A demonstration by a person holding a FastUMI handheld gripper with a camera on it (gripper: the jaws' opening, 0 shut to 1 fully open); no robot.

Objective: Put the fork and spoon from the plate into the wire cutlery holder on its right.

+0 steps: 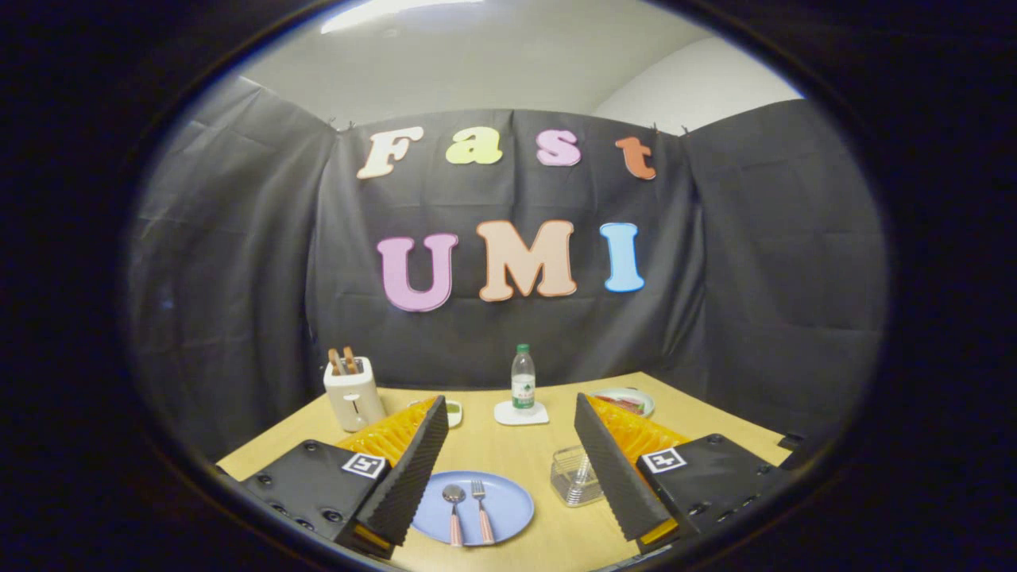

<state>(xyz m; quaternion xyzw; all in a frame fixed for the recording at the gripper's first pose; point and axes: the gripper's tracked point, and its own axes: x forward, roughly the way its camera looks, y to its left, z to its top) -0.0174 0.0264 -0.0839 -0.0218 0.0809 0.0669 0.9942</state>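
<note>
Fingers of your gripper (508, 469) stand wide apart with nothing between them, held above the wooden table (508, 453). Between the fingertips lies the blue plate (508, 496), and on it the spoon (454, 512) sits just left of the fork (480, 510), side by side, pink handles toward you. Right of the plate, close by your right finger, stands the wire cutlery holder (574, 475); something pale seems to lean inside it. Beyond sit a water bottle (523, 380) on a coaster, a toaster (353, 393), and a dish (628, 400).
</note>
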